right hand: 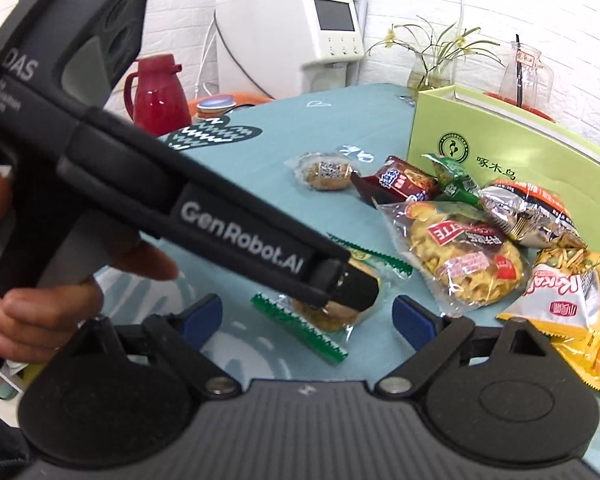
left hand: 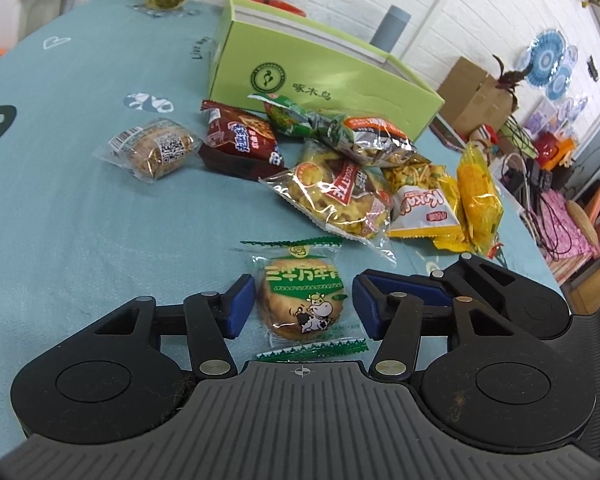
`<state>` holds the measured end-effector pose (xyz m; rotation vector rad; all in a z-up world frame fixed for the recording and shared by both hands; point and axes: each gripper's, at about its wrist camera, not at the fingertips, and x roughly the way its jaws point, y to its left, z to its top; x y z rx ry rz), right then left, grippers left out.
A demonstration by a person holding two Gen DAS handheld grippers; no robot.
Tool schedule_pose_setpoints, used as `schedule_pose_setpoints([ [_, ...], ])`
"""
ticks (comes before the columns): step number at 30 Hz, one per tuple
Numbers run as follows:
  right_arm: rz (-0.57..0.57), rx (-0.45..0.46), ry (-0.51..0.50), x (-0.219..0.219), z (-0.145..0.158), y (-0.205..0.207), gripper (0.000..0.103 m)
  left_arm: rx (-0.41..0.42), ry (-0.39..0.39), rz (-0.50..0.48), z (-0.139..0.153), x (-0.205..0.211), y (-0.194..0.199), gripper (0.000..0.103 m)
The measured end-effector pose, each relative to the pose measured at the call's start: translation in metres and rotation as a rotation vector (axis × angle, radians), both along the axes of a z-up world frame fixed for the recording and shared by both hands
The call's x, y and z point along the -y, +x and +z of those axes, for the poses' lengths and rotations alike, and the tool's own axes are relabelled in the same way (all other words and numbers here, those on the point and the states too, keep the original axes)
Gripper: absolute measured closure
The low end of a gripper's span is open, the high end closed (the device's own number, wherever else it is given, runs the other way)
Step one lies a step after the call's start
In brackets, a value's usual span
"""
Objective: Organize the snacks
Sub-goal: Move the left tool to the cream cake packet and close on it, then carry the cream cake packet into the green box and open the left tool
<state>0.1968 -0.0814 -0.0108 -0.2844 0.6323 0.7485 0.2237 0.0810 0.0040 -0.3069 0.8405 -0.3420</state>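
Snacks lie on teal-cloth counter point(left hand: 60, 208) in front of lime-green cardboard box point(left hand: 300, 76). L to R: clear-wrapped brown cake point(left hand: 156, 152), dark red biscuit pack point(left hand: 240, 140), pile of clear and yellow crisp bags point(left hand: 380, 184). Nearest, round green-edged cow-print cookie pack point(left hand: 300, 300) sits between left gripper point(left hand: 304, 304) fingers; blue pads just beside it w/ slim gaps, not clamped. Right gripper point(right hand: 308, 316) fingers wide apart, nothing held, behind left tool's body.

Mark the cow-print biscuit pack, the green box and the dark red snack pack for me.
cow-print biscuit pack point(left hand: 302, 300), left wrist view, on the round biscuit under the wrapper.
green box point(left hand: 320, 80), left wrist view, on its front wall.
dark red snack pack point(left hand: 240, 142), left wrist view, on its top face.
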Motion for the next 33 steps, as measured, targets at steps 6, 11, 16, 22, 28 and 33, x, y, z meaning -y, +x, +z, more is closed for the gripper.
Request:
schedule_pose_setpoints([
  [6,-0.004,-0.033,-0.005,-0.004,-0.007,0.010,0.010,0.006,0.004,-0.003,-0.001,0.000,0.001,0.059],
  [11,-0.009,-0.029,0.027,-0.005,-0.006,0.016,0.026,0.019,0.011,-0.010,-0.002,0.000,0.002,0.073],
  [16,0.000,-0.013,0.056,-0.008,0.008,0.011,0.027,0.021,-0.029,0.068,0.009,-0.015,-0.006,0.090],
  [22,0.017,0.097,0.098,-0.019,0.043,0.040,0.026,0.138,-0.028,0.108,0.051,-0.027,0.012,0.090],
  [28,-0.003,0.243,0.069,-0.029,0.084,0.115,0.025,0.270,0.019,0.106,0.098,-0.025,0.088,0.090],
  [33,-0.048,0.191,0.089,-0.026,0.096,0.202,0.025,0.275,0.065,0.106,0.111,-0.012,0.175,0.090],
])
